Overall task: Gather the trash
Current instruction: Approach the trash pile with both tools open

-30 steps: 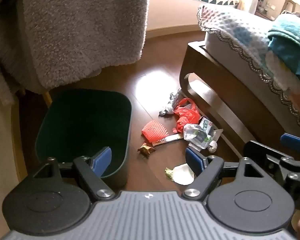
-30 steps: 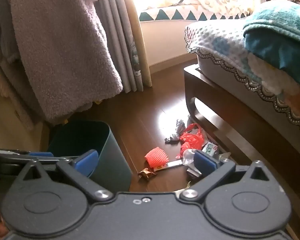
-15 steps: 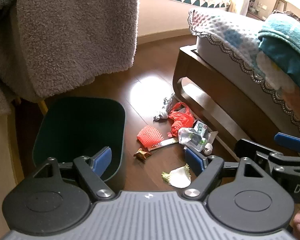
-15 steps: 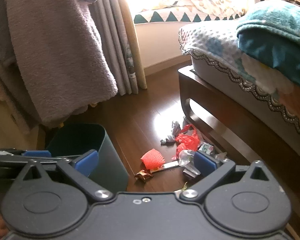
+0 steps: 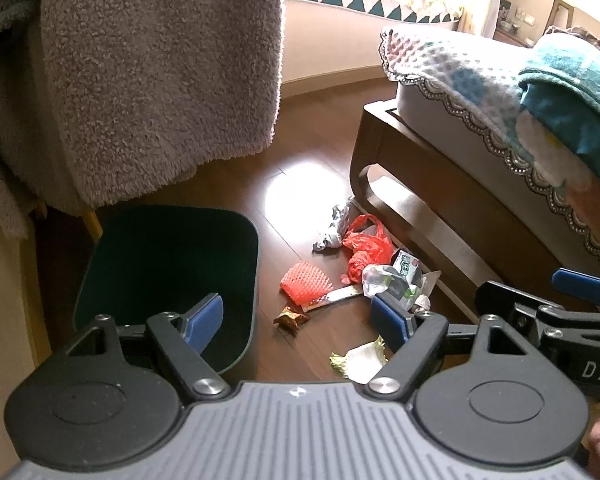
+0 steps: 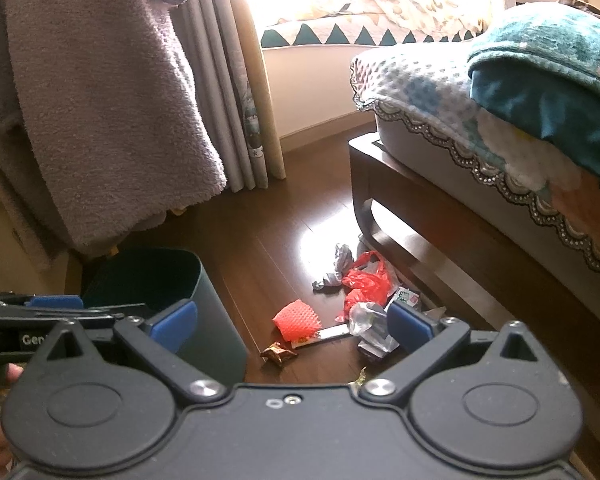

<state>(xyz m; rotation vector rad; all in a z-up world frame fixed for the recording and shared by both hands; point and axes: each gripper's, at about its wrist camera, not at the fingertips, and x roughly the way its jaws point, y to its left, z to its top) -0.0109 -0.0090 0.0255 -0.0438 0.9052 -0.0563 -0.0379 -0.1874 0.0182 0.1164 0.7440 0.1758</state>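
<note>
A: Where's your trash rn?

B: All on the wood floor [image 5: 220, 184], piled by the bed frame [image 5: 452, 208]. Red plastic bag [image 5: 366, 246] sits w/ a crumpled silver wrapper [image 5: 334, 226] touching its far side. Nearer you, a clear crumpled plastic piece [image 5: 380, 278] and a small green-printed packet [image 5: 408, 266], both just beside the bag.

A: And left of that?

B: Red foam net [image 5: 306, 282], w/ a flat strip wrapper [image 5: 336, 296] poking out from under it. Small brown candy wrapper [image 5: 290, 318] a bit nearer. Closest to you: a pale leafy scrap [image 5: 360, 358], apart from the rest.

A: Bin?

B: Dark green bin [image 5: 244, 272] stands upright left of the pile; can't see anything inside, too dark. Grey fleece [image 5: 160, 80] hangs behind it.

A: Your tongs?

B: Left gripper [image 5: 296, 318] is spread wide, nothing between the blue pads, held above the floor over bin edge + pile. Right gripper [image 6: 292, 322] same: jaws apart, holding nothing, its right pad overlapping the clear plastic in view, not touching afaict.
</note>
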